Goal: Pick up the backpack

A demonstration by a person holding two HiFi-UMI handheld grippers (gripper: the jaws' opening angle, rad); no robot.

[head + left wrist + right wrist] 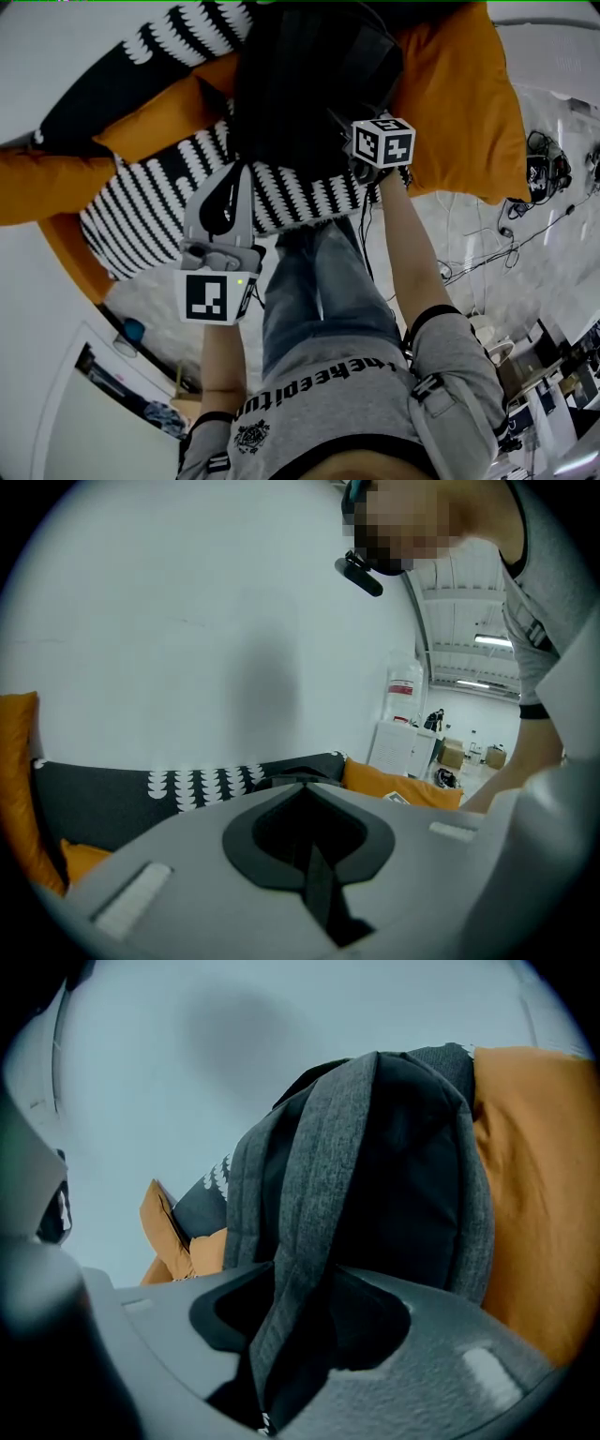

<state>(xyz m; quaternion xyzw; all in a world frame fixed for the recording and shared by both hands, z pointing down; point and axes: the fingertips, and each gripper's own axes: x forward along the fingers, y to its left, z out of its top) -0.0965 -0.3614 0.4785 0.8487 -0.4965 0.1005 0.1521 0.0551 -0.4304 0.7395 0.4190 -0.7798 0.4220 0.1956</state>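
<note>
Found the backpack (309, 94), dark grey and black, propped among the sofa cushions, leaning against an orange cushion (459, 103) and above a black-and-white patterned cushion (187, 197). Held the right gripper (300, 1335) close against the pack, fingers (469, 1354) spread wide apart, a grey shoulder strap (309, 1194) lying loose through the gap, unpinched. Held the left gripper (309, 841) nearer the body, over the patterned cushion and apart from the backpack, fingers closed together on nothing. Aimed it toward a white wall (187, 621) above the dark sofa back (94, 799). Stood at the sofa's edge in jeans (309, 291) and a grey shirt (356, 394).
</note>
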